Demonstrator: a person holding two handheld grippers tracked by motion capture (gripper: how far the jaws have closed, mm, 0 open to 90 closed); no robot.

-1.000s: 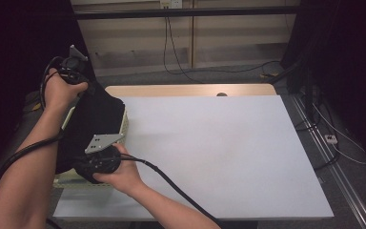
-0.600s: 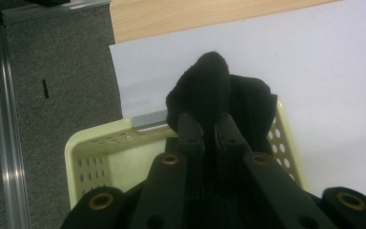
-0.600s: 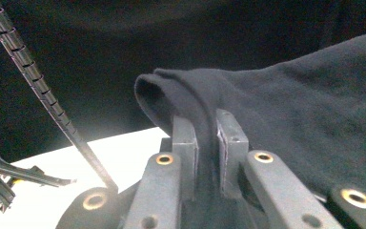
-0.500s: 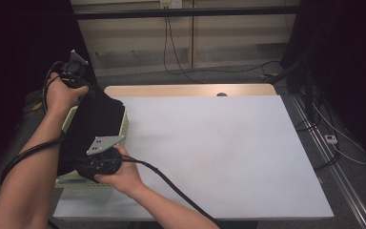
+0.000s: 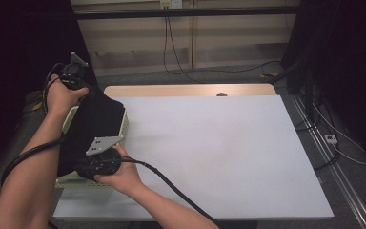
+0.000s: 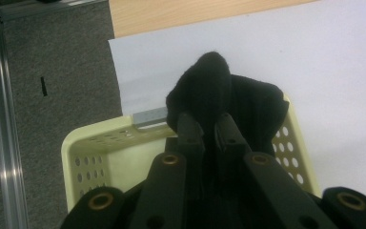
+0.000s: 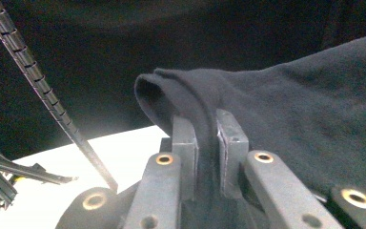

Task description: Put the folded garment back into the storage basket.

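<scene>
A black cloth (image 5: 93, 129) hangs stretched over a pale yellow perforated basket (image 5: 124, 128) at the table's left edge. My left gripper (image 5: 86, 93) is shut on the cloth's far edge; in the left gripper view a bunched fold of the cloth (image 6: 209, 90) stands pinched at its tips (image 6: 208, 126) above the basket (image 6: 100, 152). My right gripper (image 5: 86, 160) is shut on the cloth's near edge, and in the right gripper view the cloth (image 7: 314, 124) folds over between the tips (image 7: 208, 129). Both hands hold the cloth raised above the basket.
A white sheet (image 5: 219, 152) covers the wooden table (image 5: 186, 89), stretching right of the basket. Cables run across the floor behind the table (image 5: 200, 67) and along its right side (image 5: 333, 138). A metal rail (image 6: 5, 143) lies on the carpet beside the basket.
Nothing has visibly moved; both grippers keep their hold on the cloth over the basket.
</scene>
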